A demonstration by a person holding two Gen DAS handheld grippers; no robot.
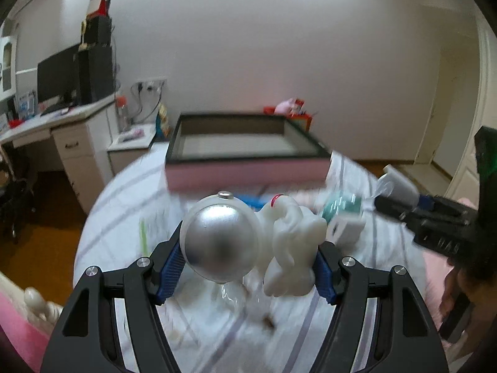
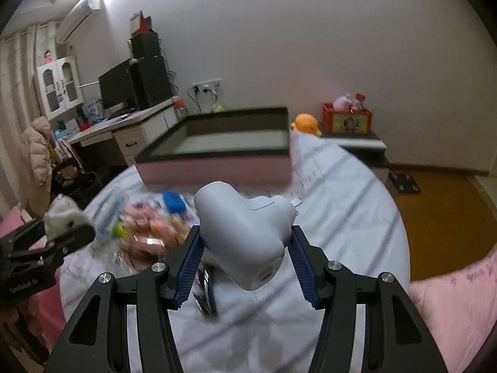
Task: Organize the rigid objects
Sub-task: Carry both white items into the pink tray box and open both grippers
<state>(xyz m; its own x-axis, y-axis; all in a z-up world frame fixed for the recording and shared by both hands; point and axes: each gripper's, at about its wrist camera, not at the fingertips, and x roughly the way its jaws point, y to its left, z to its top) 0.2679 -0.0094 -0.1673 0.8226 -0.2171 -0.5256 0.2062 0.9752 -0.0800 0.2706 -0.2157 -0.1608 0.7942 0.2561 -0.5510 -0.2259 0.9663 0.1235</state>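
Transport of two rigid items toward the pink box [image 1: 245, 175] is judged to be the step in hand. The left gripper [image 1: 248, 264] clamps a white astronaut figure [image 1: 248, 242] between its blue pads, one pad on the silver helmet, the other on the body. The right gripper [image 2: 245, 258] clamps a grey plug-in device [image 2: 245, 233] across its rounded body. Both items are held above the striped bedsheet [image 2: 326, 217], on the near side of the box.

For a clean placement, each gripper should clear the dark rim [image 2: 217, 152] of the box before lowering, and release only when the item sits over the bare floor inside. The helmet is smooth and round, so the figure may slip if the wrist tilts sharply.

The box interior appears empty, giving open room. Loose clutter [image 2: 149, 223] lies on the sheet just in front of the box's left part; the two grippers approach the box side by side and should stay apart over the rim.
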